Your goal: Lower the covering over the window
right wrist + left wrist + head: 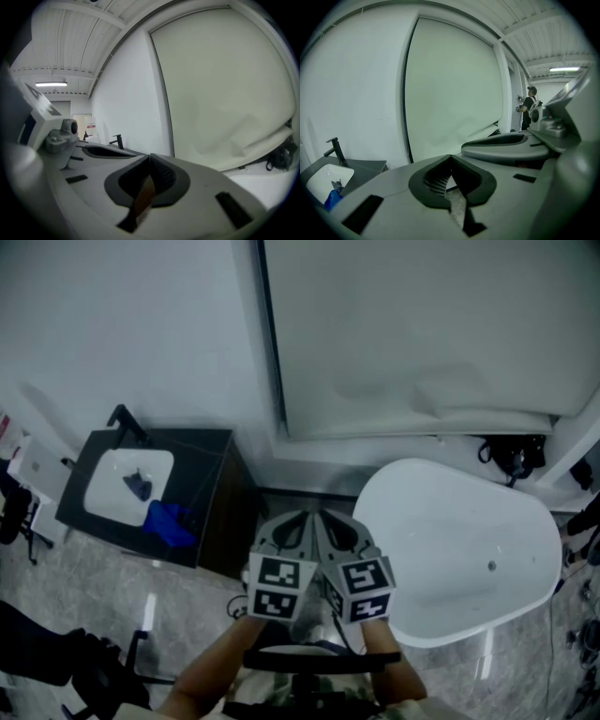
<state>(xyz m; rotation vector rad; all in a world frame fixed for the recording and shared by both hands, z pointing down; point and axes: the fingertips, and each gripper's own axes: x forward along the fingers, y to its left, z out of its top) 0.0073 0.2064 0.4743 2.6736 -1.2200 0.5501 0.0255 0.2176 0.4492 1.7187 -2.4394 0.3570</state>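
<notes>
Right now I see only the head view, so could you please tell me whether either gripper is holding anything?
Observer: No; in the left gripper view the left gripper has its jaws meeting at the tips with nothing between them.
Operator: And the right one, please?
Observer: The right gripper view shows the right gripper shut and empty too.
Operator: Is anybody else around?
Observer: Yes, the left gripper view shows a person standing far off, beyond the right side of the blind.
</notes>
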